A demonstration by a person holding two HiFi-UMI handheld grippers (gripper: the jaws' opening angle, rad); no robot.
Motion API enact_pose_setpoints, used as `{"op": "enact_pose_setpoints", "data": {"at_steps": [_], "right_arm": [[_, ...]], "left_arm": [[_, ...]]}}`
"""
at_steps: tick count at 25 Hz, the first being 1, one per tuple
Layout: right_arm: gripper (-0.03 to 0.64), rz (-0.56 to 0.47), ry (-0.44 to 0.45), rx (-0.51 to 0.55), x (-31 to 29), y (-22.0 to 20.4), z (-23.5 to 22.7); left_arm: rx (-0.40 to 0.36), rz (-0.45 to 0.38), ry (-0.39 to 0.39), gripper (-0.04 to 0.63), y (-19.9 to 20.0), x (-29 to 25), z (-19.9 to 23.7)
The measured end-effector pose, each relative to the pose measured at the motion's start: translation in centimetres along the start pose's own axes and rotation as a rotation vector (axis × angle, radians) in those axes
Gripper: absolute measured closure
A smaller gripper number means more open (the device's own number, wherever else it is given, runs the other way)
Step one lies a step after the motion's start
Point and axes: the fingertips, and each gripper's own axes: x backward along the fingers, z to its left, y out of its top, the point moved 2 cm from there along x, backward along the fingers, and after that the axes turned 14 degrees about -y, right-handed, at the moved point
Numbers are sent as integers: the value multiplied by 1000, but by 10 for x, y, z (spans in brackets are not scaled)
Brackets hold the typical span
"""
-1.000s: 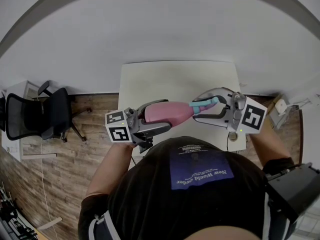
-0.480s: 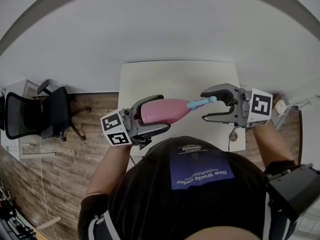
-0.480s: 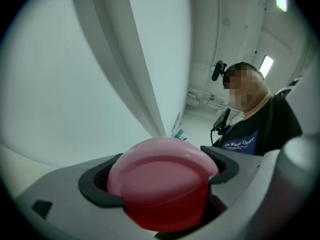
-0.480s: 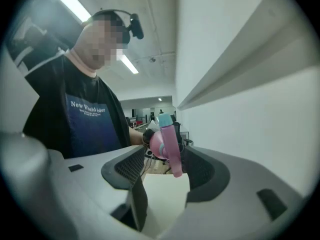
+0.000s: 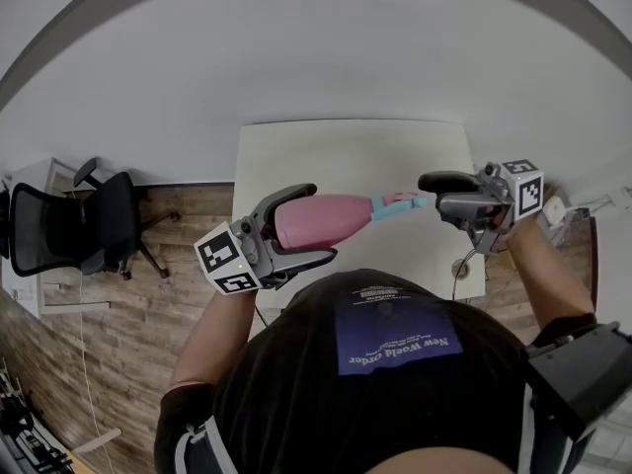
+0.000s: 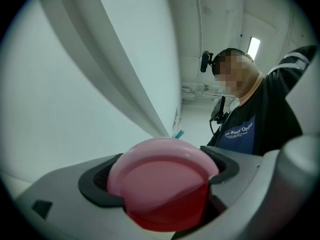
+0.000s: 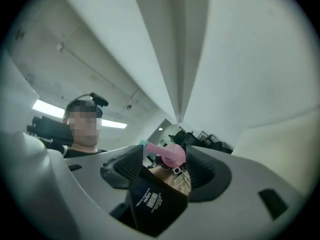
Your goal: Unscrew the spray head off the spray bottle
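My left gripper (image 5: 318,222) clamps the spray bottle (image 5: 338,217), its axis running 9-to-3 o'clock; the spray head (image 5: 398,204) lies at 9 o'clock of my right gripper (image 5: 434,194), whose jaws have just been opening, with the head at their mouth, ungripped

Head view looks steeply down on the table (image 5: 296,156); both gripper views face each other, sharing the pink bottle (image 5: 321,220).

The blue panel (image 5: 393,336) on the person's black shirt (image 5: 296,403) reads "New World Order". A black label (image 7: 150,200) bears a barcode with print too small to read.
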Motion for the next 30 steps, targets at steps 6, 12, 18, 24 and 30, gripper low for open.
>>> {"op": "enact_pose_setpoints", "data": {"at_steps": [6,12,18,24,30], "right_arm": [[356,-2,73,-304,-5,-4,-16],[356,64,99,-463,-43,-22,-21],[356,97,147,-559,-43,-21,-18],[356,131,195,-559,-49,-19,-9],[356,209,118,-490,-61,-31,-13]], "left_arm": [[-149,70,15,107,5,-1,-3],[-232,131,20,107,-2,12,-6],[-264,153,45,107,1,2,-7],[-296,178,45,107,0,2,-6],[-306,220,49,107,-3,1,-6]]}}
